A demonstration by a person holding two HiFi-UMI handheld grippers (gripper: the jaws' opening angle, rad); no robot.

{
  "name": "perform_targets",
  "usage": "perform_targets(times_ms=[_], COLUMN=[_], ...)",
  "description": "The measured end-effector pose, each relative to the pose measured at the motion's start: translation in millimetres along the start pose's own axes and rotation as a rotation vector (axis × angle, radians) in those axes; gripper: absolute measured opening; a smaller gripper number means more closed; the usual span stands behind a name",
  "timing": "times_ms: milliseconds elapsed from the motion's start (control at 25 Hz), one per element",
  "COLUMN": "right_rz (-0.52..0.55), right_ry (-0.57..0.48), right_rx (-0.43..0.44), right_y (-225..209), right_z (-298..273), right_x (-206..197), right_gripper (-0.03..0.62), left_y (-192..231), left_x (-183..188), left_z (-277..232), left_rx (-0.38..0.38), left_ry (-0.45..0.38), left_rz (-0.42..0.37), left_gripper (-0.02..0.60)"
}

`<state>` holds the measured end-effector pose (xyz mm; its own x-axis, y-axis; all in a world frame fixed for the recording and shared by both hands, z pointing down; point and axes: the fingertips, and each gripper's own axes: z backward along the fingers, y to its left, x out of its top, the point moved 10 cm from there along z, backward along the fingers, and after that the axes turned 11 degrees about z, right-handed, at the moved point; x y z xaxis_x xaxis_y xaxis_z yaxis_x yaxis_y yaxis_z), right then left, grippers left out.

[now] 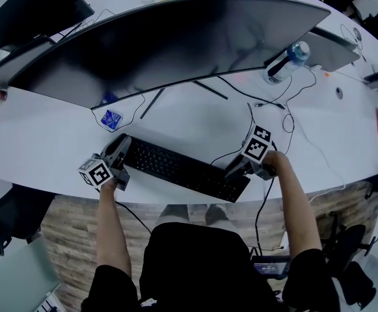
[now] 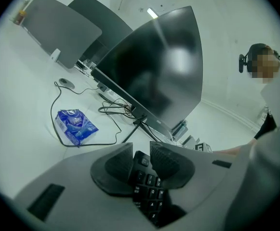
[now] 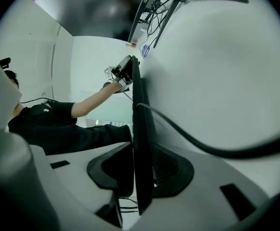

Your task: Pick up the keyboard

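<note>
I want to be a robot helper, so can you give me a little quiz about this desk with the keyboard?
1. True or false: the left gripper and the right gripper each have the keyboard between their jaws.
2. What lies on the desk beyond the left gripper? A) blue packet B) mug C) book
3. Fill in: in the head view, the water bottle stands at the ___ end of the curved monitor.
Key: 1 true; 2 A; 3 right.
</note>
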<state>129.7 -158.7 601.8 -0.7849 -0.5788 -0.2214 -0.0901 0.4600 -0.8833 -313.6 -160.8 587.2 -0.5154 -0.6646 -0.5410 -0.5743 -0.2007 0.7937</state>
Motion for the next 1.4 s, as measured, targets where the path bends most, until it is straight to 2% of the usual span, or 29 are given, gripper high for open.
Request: perform_targets(times_ms=[120, 240, 360, 560, 680, 960, 1120, 1240, 1400], right_rz=[0.020, 0.010, 0.018, 0.048, 0.047, 0.042, 0.072, 0.120, 0.191], right_ry=[0.050, 0.058, 0.047, 0.159, 0.163, 0.150, 0.141, 0.155, 0.200], right_rx=[-0.048, -0.036, -0.036, -0.026, -0.022, -0.032, -0.095, -0.183, -0.313], right_y=[-7.3, -10.1, -9.1, -9.7, -8.5, -2.0, 7.9, 18.9, 35.1], right_z=[-14.2, -20.7, -23.6, -44.7, -47.7, -48.0, -43.2, -35.3, -23.4], right_x=[5.7, 2.0, 0.5, 5.8, 4.7, 3.2, 5.6, 13.9, 28.4], right_gripper=[0.124, 0.123, 0.123, 0.129, 0.128, 0.118, 0.115, 0.115, 0.114], left_y=[1.0, 2.0, -0.4, -4.5, -8.3, -1.6, -4.2, -8.2, -15.4], left_x=[-2.9, -1.9, -1.1, 0.0, 1.5, -3.6, -4.9, -4.6, -1.8], left_z=[-6.8, -10.0, -12.2, -15.0, -18.2, -12.8, -9.4, -5.6, 3.0], left_rx=[0.003, -0.002, 0.008, 0.033, 0.033, 0.005, 0.003, 0.003, 0.007], left_ry=[0.039, 0.076, 0.075, 0.081, 0.107, 0.058, 0.041, 0.012, -0.071], left_rz=[-0.007, -0.007, -0.022, -0.048, -0.070, -0.028, -0.041, -0.047, -0.041], left_gripper=[0.114, 0.110, 0.109, 0.107, 0.107, 0.107, 0.107, 0.107, 0.107])
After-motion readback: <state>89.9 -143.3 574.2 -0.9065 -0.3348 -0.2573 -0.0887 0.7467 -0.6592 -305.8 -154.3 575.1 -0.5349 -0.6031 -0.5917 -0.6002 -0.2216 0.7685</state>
